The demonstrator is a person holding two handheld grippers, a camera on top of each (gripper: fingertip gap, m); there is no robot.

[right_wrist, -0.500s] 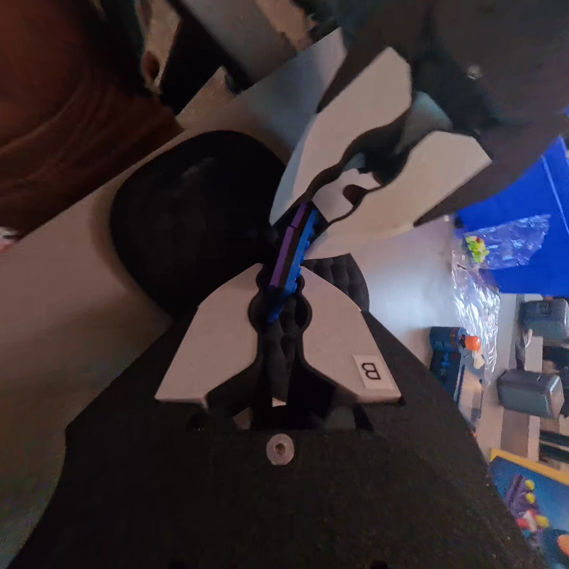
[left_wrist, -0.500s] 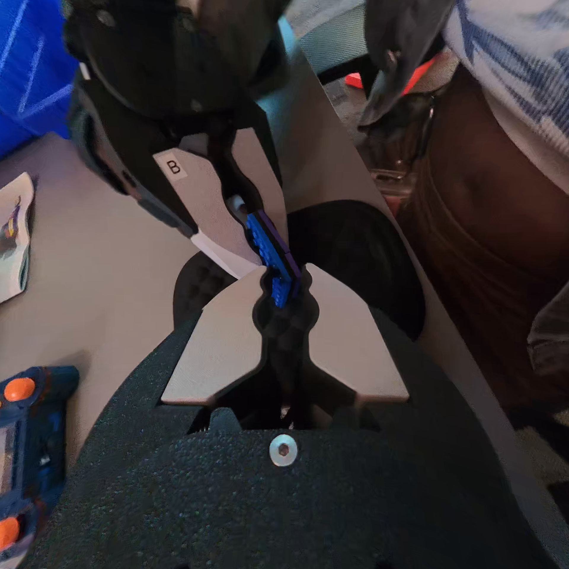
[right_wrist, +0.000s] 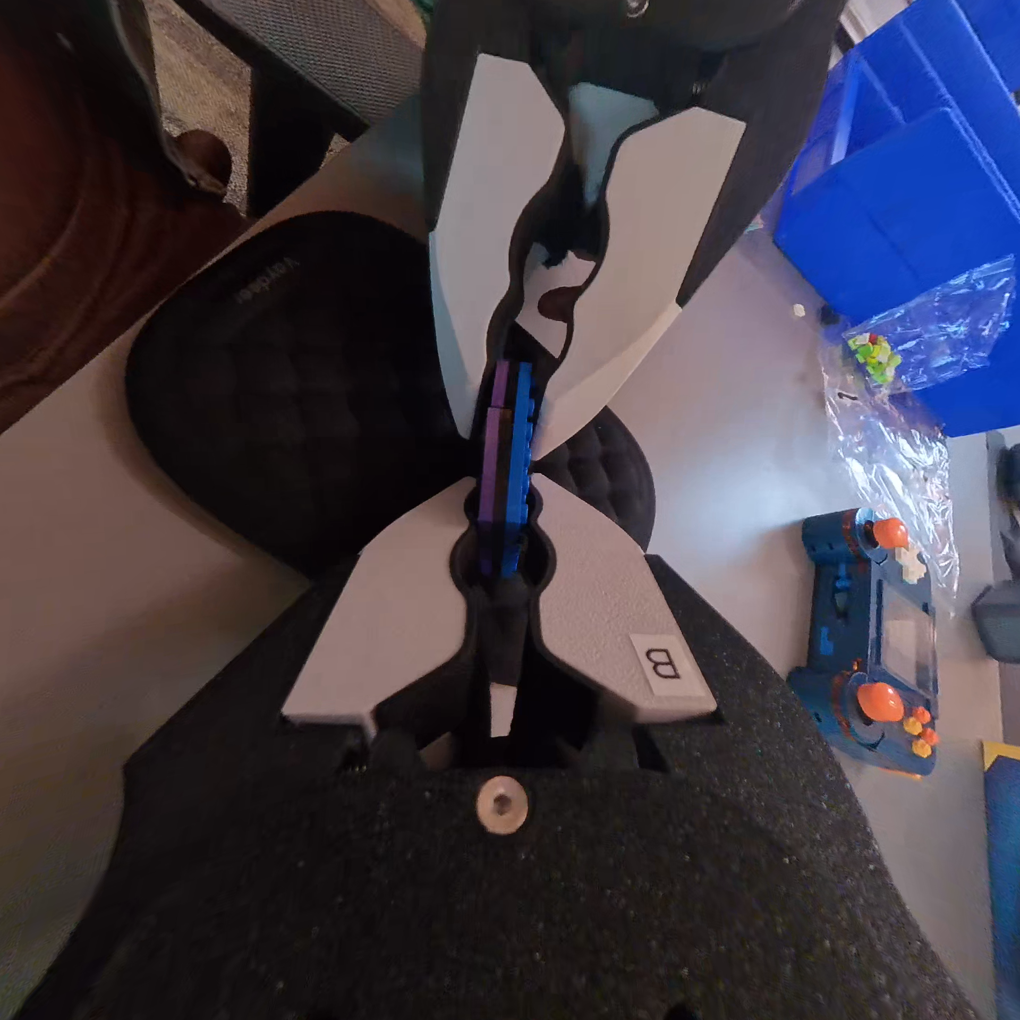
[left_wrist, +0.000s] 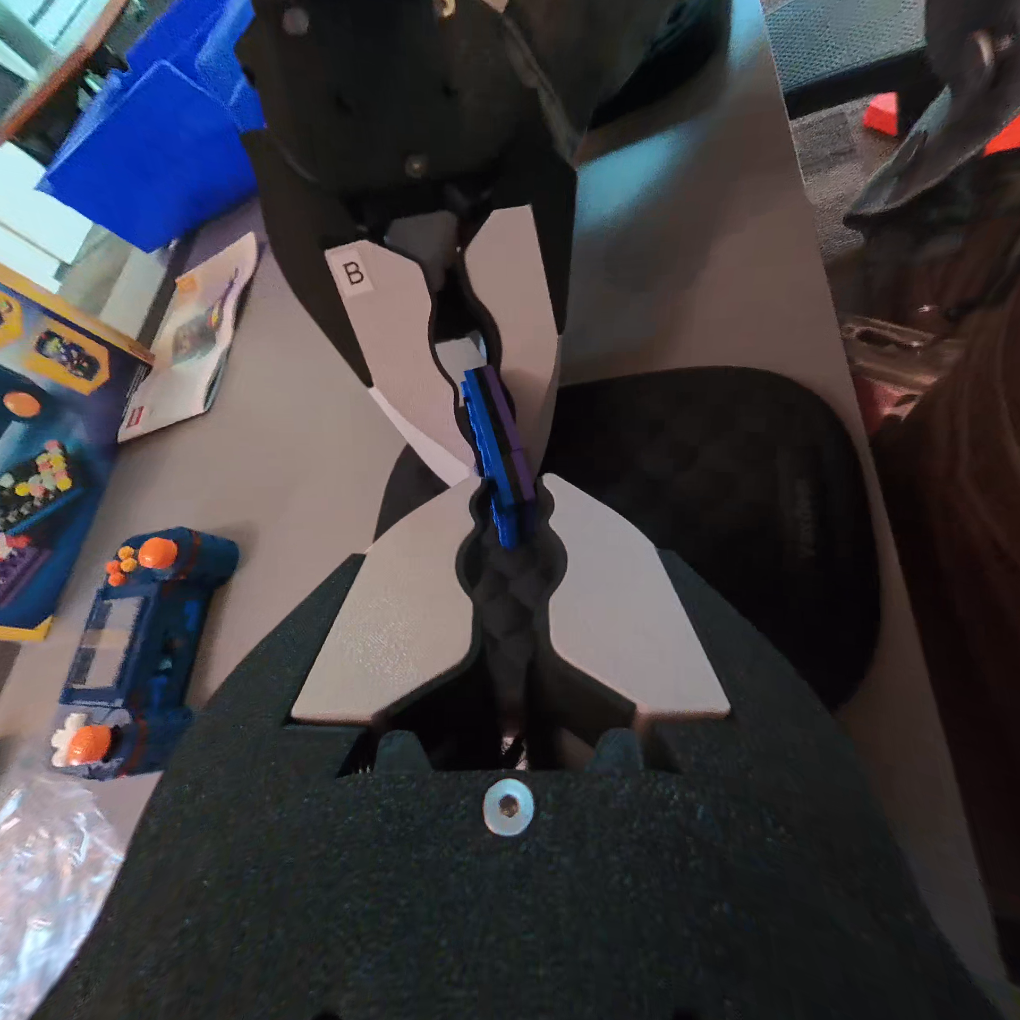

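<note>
Left gripper [left_wrist: 510,513] was clenched on one end of a stacked brick plate assembly [left_wrist: 497,441], blue, black and purple layers. Right gripper [right_wrist: 505,530] clamped the opposite end, so I had the assembly [right_wrist: 508,458] bridged between both, held above a black pad [right_wrist: 287,386] on the grey table [right_wrist: 110,524]. From the left wrist view, a brick-built blue handheld console [left_wrist: 132,651] lay at 9 o'clock, an instruction booklet [left_wrist: 187,342] at 10, a blue bin [left_wrist: 160,149] at 11. Clear plastic bag [right_wrist: 905,397] sat at 3 o'clock in the right view.
</note>
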